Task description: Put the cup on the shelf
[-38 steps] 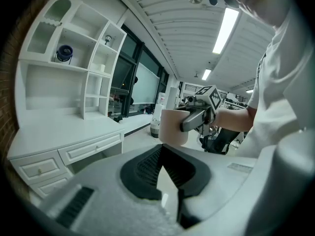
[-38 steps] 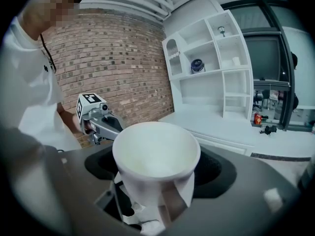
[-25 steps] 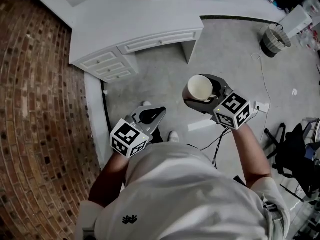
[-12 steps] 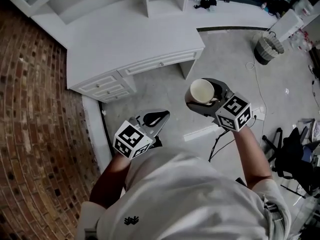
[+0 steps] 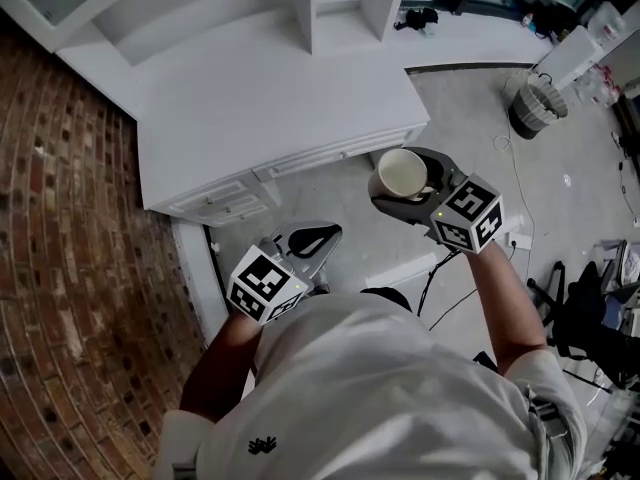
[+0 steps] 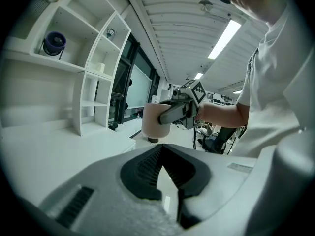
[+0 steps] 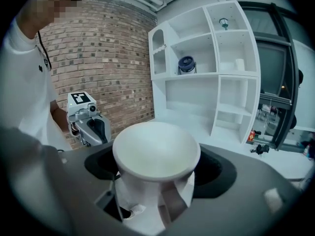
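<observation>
Two claws in head view: right claw (image 5: pixel 405 183) clamps a cream cup (image 5: pixel 400 168), mouth up, over the floor just off the white desk's (image 5: pixel 280 98) front edge. Left claw (image 5: pixel 318 236) sits lower, pinched together, empty. Shelf unit (image 5: pixel 345 3) stands at the desk's far side.

Left gripper view: left claw (image 6: pixel 161 149) tips meet, nothing between. Cup (image 6: pixel 156 122) beyond, in the right claw (image 6: pixel 179 113).

Right gripper view: cup (image 7: pixel 156 156) upright, gripped low on its body by the right claw (image 7: pixel 155 191). Shelf unit (image 7: pixel 211 68) behind, well apart.

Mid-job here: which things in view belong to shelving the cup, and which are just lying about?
Job: cup, clamped in right gripper; white shelf unit; white desk below it.
Lying about: blue container on shelf; basket and cable on floor; left gripper, shut, empty.
</observation>
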The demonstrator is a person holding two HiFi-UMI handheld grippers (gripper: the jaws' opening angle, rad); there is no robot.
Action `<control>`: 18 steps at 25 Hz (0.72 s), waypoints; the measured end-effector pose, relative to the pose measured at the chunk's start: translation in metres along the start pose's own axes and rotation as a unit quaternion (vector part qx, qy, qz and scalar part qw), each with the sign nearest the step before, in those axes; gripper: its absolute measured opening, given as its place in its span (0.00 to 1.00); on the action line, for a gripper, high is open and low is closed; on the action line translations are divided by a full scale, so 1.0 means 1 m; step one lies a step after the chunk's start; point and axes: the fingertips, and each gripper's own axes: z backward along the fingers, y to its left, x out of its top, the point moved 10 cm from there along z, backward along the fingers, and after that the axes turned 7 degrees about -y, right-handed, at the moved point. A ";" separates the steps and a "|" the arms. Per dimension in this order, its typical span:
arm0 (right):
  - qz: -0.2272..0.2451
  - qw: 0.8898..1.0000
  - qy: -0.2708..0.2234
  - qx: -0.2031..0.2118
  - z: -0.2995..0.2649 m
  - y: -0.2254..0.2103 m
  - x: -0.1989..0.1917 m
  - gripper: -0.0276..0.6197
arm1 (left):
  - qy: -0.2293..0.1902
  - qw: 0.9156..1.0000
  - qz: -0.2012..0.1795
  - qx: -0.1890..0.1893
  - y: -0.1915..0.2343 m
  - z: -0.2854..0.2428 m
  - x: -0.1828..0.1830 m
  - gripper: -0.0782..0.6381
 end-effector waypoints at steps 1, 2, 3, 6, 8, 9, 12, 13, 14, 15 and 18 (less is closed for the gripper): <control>0.002 1.000 0.000 -0.001 -0.007 -0.002 0.003 0.73 | 0.000 1.000 0.000 -0.002 0.007 0.003 0.000 0.12; 0.004 1.000 0.000 -0.003 -0.014 -0.005 0.005 0.73 | -0.001 1.000 0.001 -0.003 0.013 0.006 0.000 0.12; 0.005 1.000 -0.001 -0.005 -0.020 -0.009 0.008 0.73 | -0.002 1.000 0.001 -0.003 0.019 0.007 0.000 0.12; 0.006 1.000 0.000 -0.004 -0.036 -0.017 0.019 0.73 | -0.007 1.000 0.007 -0.001 0.034 0.012 0.003 0.12; 0.009 1.000 0.001 -0.003 -0.044 -0.025 0.025 0.73 | -0.011 1.000 0.007 0.000 0.043 0.013 0.006 0.12; 0.011 1.000 0.001 -0.003 -0.048 -0.030 0.029 0.73 | -0.012 1.000 0.006 0.001 0.049 0.012 0.008 0.12; 0.015 1.000 -0.001 -0.002 -0.060 -0.048 0.037 0.73 | -0.013 1.000 0.005 0.005 0.065 0.009 0.013 0.12; 0.017 1.000 0.000 -0.001 -0.064 -0.054 0.039 0.73 | -0.014 1.000 0.005 0.005 0.070 0.006 0.015 0.12; 0.018 1.000 0.000 0.000 -0.067 -0.061 0.040 0.73 | -0.014 1.000 0.005 0.007 0.075 0.004 0.016 0.12; 0.019 1.000 0.001 0.001 -0.071 -0.068 0.042 0.73 | -0.015 1.000 0.006 0.008 0.081 0.001 0.019 0.12; 0.025 1.000 -0.001 0.007 -0.084 -0.095 0.049 0.73 | -0.018 1.000 0.004 0.018 0.103 -0.010 0.028 0.12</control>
